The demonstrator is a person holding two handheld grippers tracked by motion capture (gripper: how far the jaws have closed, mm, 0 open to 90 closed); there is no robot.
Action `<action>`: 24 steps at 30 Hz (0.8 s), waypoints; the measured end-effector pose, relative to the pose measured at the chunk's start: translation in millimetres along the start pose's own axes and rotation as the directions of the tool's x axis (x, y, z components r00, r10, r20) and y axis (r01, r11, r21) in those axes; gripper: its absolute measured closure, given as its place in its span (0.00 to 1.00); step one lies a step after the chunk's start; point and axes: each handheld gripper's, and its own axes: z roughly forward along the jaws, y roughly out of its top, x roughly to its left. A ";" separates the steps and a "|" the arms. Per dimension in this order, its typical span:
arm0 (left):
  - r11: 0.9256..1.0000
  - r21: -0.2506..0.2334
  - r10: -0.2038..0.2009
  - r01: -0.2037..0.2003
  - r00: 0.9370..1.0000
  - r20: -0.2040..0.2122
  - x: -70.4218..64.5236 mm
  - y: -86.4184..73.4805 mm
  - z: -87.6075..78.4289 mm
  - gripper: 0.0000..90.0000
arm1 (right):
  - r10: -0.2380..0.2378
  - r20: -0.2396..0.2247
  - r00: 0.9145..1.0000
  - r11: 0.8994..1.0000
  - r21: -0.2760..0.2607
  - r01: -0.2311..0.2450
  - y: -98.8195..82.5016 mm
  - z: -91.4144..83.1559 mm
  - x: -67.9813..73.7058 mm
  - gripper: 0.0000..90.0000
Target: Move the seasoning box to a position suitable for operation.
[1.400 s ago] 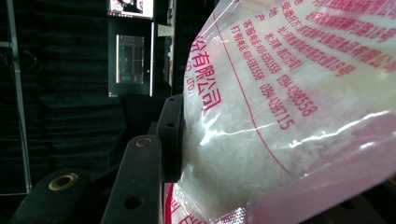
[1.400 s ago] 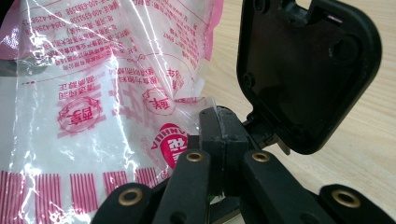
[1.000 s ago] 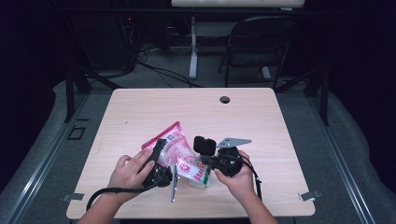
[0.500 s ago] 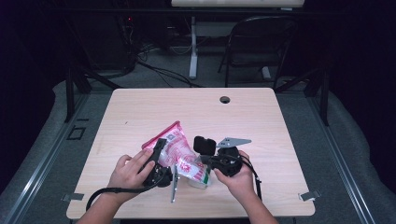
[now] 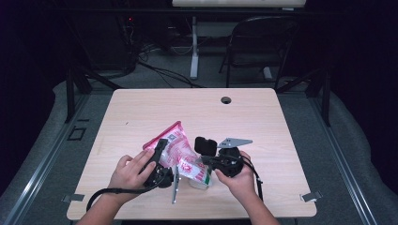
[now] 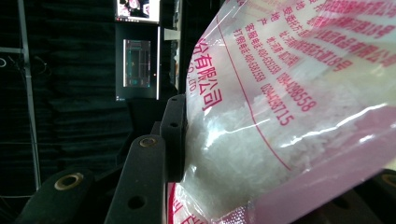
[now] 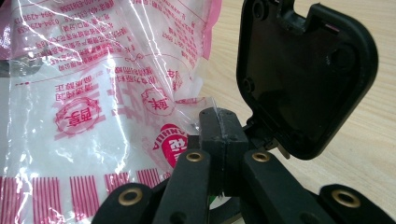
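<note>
A clear plastic bag (image 5: 180,151) with pink print and white grains inside lies low over the table between both hands. My left gripper (image 5: 164,151) grips its left side. In the left gripper view one black jaw presses the bulging bag (image 6: 289,107) and the bag hides the other jaw, so the left gripper (image 6: 261,154) is shut on it. My right gripper (image 5: 203,162) comes in from the right. In the right gripper view the right gripper (image 7: 219,133) has its jaws closed together, pinching a thin corner of the bag's film (image 7: 107,93).
The light wooden table (image 5: 263,117) has a cable hole (image 5: 226,100) near its far edge. A black plastic plate (image 7: 303,70) stands right beside the right jaws. A folding chair (image 5: 260,42) and cables sit on the dark floor beyond the table.
</note>
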 end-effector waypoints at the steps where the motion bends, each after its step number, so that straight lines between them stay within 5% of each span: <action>1: 1.000 0.004 -0.001 0.001 1.000 0.005 0.3 0.1 -0.3 0.73 | -0.002 0.001 1.000 1.000 0.001 0.002 0.0 0.1 0.0 1.00; 24: 1.000 -0.006 0.003 -0.003 1.000 -0.002 2.7 0.6 0.6 0.74 | 0.012 -0.007 1.000 1.000 -0.008 -0.012 0.8 0.6 -2.9 1.00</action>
